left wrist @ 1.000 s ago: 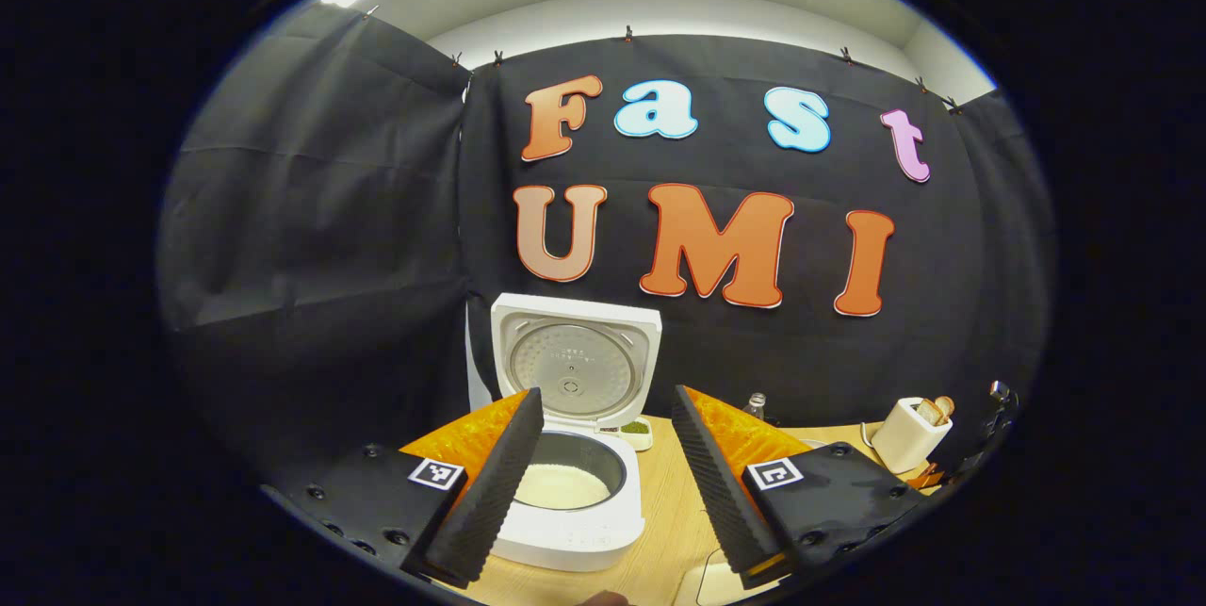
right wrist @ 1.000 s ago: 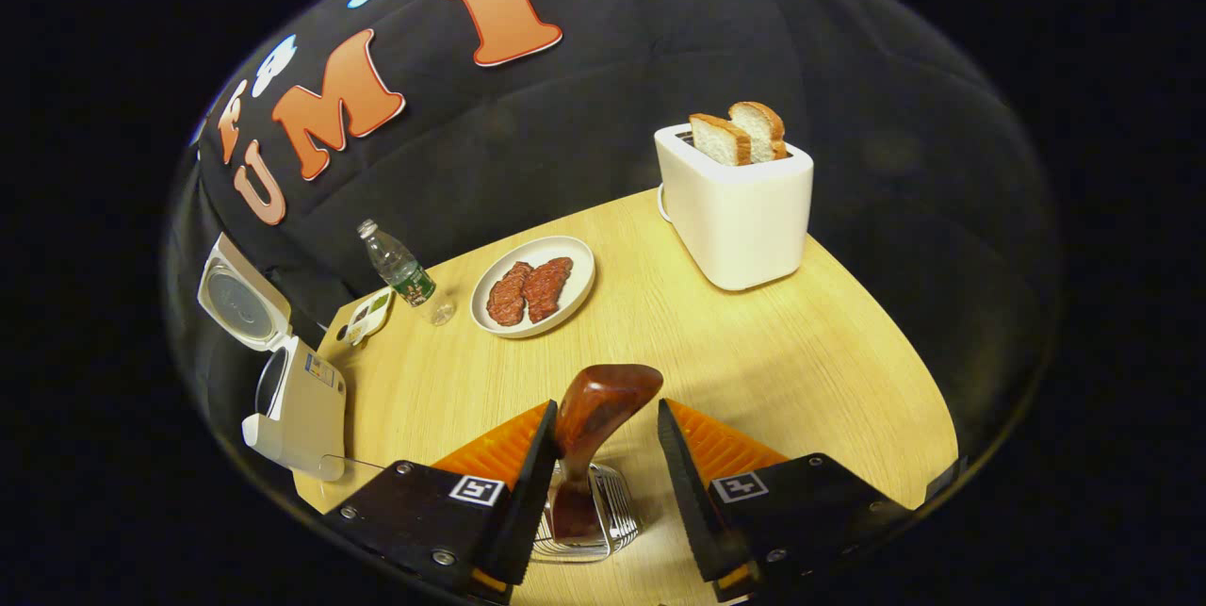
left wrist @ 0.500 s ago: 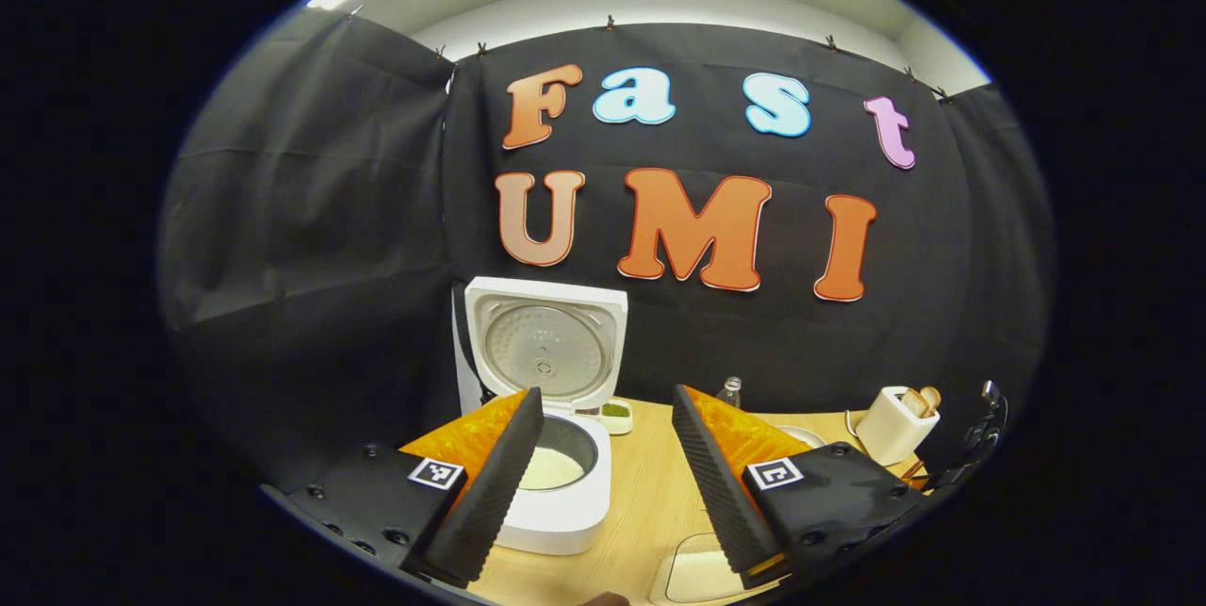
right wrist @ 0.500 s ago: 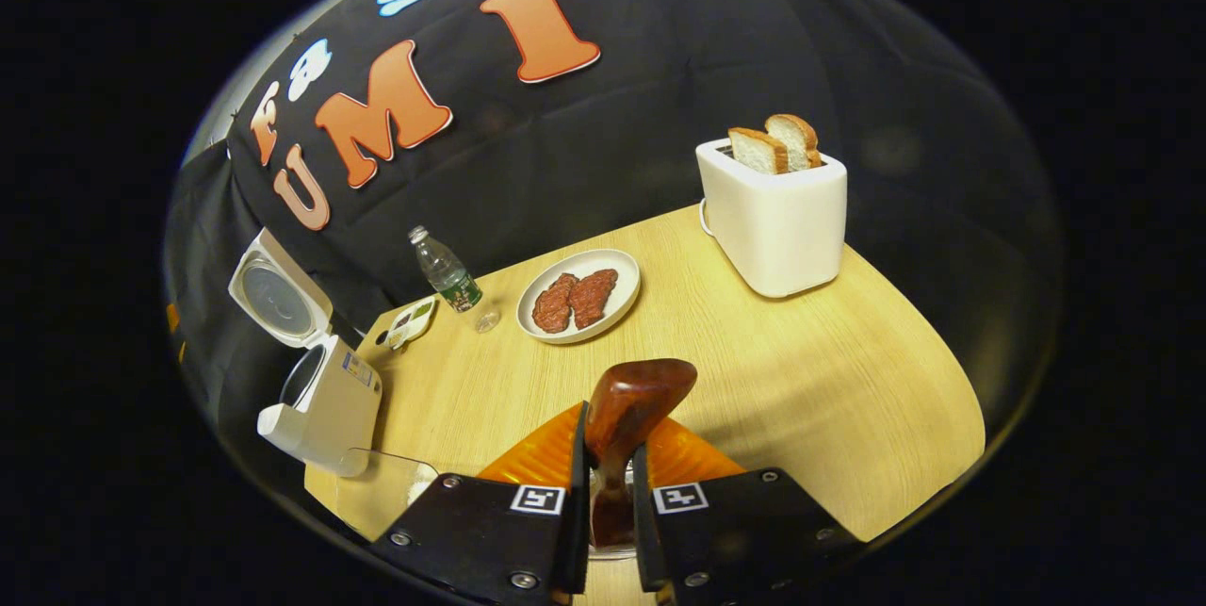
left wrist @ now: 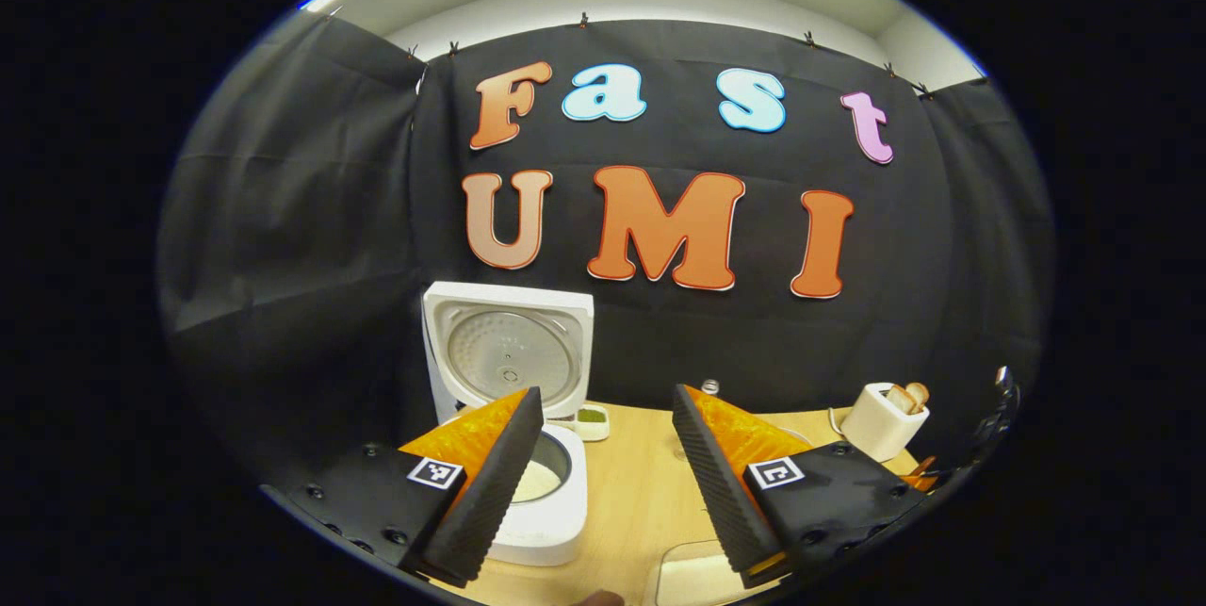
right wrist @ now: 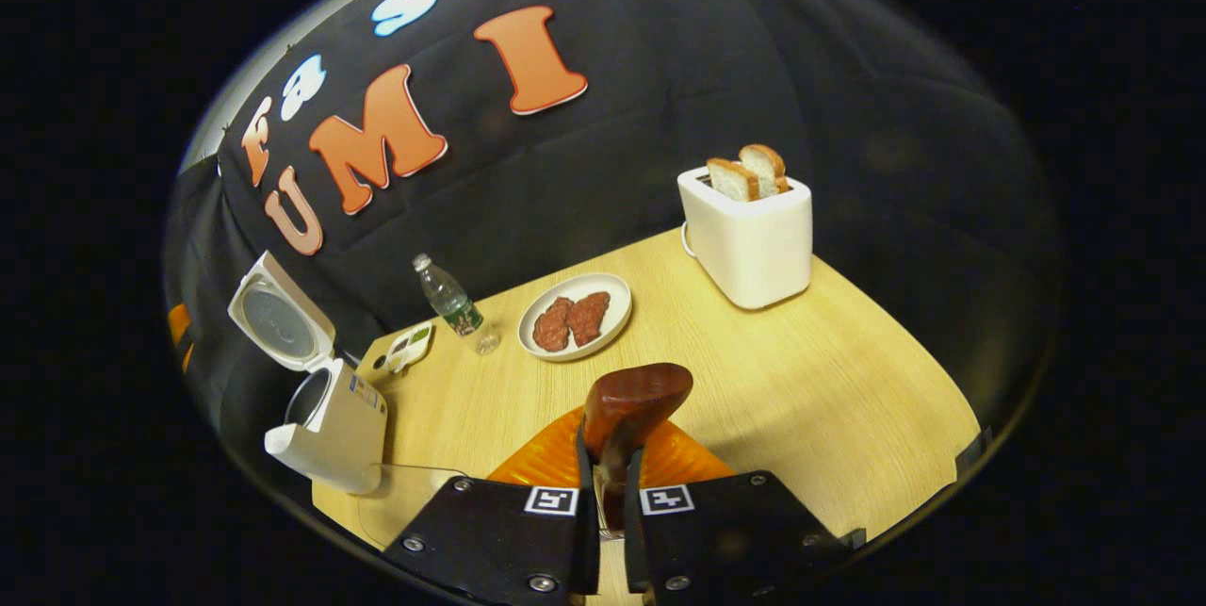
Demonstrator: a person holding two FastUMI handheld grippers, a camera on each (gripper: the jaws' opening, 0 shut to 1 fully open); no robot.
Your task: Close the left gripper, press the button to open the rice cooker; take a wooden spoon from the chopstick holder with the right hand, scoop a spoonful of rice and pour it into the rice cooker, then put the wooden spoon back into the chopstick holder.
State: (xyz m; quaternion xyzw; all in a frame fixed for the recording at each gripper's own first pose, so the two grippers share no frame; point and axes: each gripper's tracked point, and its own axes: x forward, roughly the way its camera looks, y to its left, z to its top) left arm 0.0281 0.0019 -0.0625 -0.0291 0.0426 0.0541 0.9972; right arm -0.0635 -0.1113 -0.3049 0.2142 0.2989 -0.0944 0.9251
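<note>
The white rice cooker (left wrist: 528, 502) stands with its lid raised upright and pale rice inside, while the dark wooden spoon (right wrist: 629, 403) rises bowl-up, well right of the cooker.

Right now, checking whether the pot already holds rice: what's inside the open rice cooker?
Pale rice shows in the rice cooker pot; the left gripper finger covers part of it.

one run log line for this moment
cooker lid: open | right gripper: shut on wooden spoon | left gripper: open, idle

Left hand-held gripper (left wrist: 598, 455) gapes wide; right hand-held gripper (right wrist: 603, 483) is nearly closed.
</note>
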